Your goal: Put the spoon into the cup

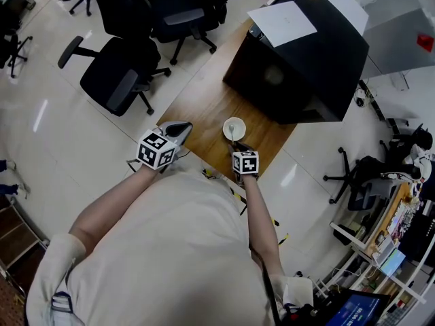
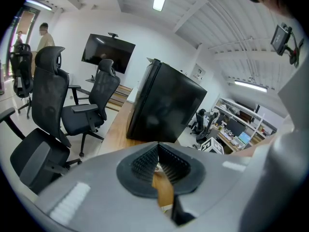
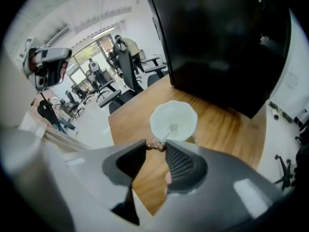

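Spoon (image 3: 165, 136), end indistinct, between right tongs (image 3: 155, 147)

No legible text or numbers. Left gripper (image 1: 178, 130) and right gripper (image 1: 237, 146) cubes bear square black-and-white markers; sheet (image 1: 282, 23) print unreadable.

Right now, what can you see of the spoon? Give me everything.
The spoon is small, with a thin, pale, metal-looking shaft and a brown knobbed handle end. Its bowl sits inside the white cup, and the shaft slants up and out over the near rim. The brown end lies between the jaw tips of the right gripper, which look closed on it. Whether the bowl rests on the cup's bottom cannot be told.
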### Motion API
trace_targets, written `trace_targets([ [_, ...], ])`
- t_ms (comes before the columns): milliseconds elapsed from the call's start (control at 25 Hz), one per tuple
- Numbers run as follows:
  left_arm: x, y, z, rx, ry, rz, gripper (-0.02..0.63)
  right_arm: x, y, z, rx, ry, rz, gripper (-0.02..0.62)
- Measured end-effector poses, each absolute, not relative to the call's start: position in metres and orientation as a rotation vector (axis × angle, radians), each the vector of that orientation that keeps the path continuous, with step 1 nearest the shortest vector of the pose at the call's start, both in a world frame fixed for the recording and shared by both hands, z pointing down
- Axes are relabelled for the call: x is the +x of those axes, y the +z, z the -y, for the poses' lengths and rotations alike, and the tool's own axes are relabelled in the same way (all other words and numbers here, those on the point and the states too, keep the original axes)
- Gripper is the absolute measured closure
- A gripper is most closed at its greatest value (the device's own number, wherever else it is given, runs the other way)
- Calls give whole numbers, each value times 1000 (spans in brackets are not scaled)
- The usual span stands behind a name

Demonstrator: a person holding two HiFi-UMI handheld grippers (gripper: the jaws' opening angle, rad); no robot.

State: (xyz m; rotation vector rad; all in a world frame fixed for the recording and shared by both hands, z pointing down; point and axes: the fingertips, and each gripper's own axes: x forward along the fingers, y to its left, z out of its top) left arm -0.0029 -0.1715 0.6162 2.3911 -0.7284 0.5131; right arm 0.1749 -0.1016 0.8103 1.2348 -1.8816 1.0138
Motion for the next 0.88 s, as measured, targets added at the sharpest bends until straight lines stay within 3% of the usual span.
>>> trace_targets([
  [880, -25, 613, 170, 2393, 490, 723, 604, 185, 809, 111, 1352, 1014, 1863, 462],
])
